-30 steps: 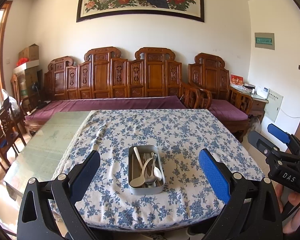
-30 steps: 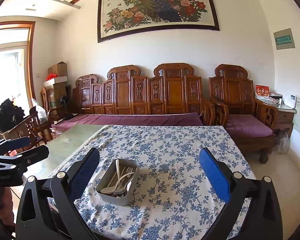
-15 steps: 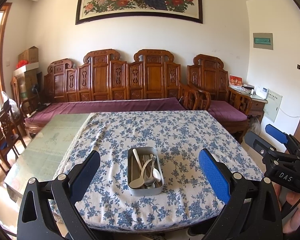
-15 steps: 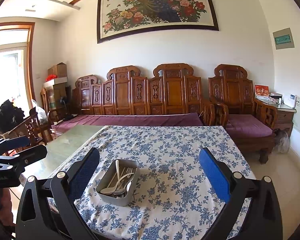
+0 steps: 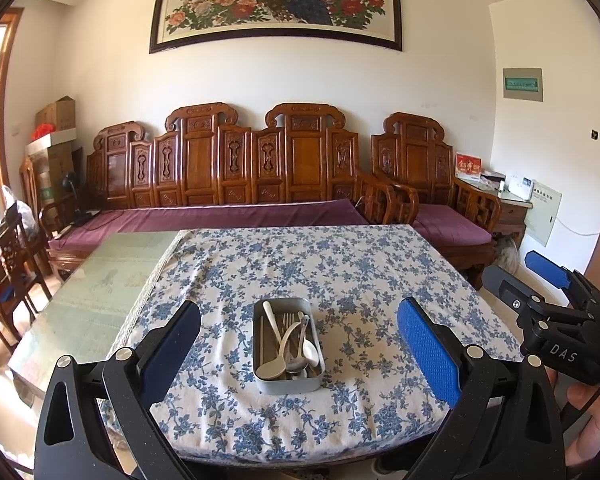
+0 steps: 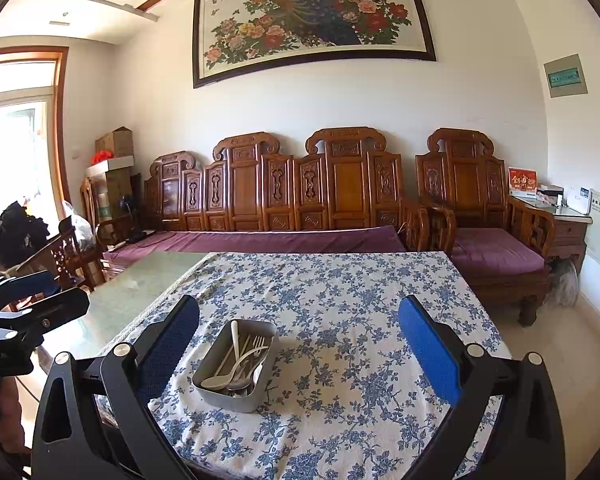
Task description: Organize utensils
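Observation:
A grey metal tray (image 5: 268, 385) (image 6: 208, 364) sits near the front of the table on a blue-flowered cloth (image 5: 340, 276) (image 6: 340, 312). Inside it lie white spoons (image 5: 274, 362) (image 6: 220, 378), metal forks (image 5: 288, 320) (image 6: 256, 344) and a metal spoon (image 5: 309, 350), heaped together. My left gripper (image 5: 298, 342) hangs open above the near table edge, the tray between its fingers in view but farther off. My right gripper (image 6: 298, 342) is open too, held back from the table with the tray left of centre. Each gripper shows at the edge of the other's view.
The cloth covers the right part of a glass-topped table (image 5: 96, 300) (image 6: 140, 292). A carved wooden sofa with purple cushions (image 5: 228, 212) (image 6: 284, 240) stands behind it, an armchair (image 6: 484, 240) at the right. Wooden chairs (image 5: 8, 264) stand at the left. A hand (image 5: 596, 404) holds the right gripper.
Both grippers have risen and drawn back slightly, so the tray sits a little lower and smaller in view. The jaws stay open. Nothing on the table has moved.

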Demonstrator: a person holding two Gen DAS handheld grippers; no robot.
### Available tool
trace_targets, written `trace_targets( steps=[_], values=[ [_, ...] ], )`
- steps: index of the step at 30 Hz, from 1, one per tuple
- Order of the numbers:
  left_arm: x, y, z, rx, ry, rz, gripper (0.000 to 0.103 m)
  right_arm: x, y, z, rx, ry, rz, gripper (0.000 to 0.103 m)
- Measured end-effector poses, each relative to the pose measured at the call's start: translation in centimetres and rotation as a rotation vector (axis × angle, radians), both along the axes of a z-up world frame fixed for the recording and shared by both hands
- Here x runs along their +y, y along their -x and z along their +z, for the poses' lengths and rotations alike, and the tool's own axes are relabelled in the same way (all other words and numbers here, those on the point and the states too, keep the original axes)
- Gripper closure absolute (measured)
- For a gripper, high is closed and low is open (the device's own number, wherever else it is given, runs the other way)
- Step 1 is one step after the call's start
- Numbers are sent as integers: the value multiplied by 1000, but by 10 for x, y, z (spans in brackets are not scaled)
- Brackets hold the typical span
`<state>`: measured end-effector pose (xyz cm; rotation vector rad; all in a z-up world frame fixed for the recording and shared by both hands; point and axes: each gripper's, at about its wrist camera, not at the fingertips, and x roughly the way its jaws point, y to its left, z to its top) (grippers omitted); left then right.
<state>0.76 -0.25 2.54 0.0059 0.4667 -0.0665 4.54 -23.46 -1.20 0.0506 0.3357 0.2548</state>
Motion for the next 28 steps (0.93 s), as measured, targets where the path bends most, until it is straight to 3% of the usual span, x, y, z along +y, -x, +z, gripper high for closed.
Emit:
trace_targets(
  steps=[28],
  values=[
    [1, -7, -1, 18, -5, 2, 8, -3, 2, 2, -6, -5, -7, 3]
  ],
)
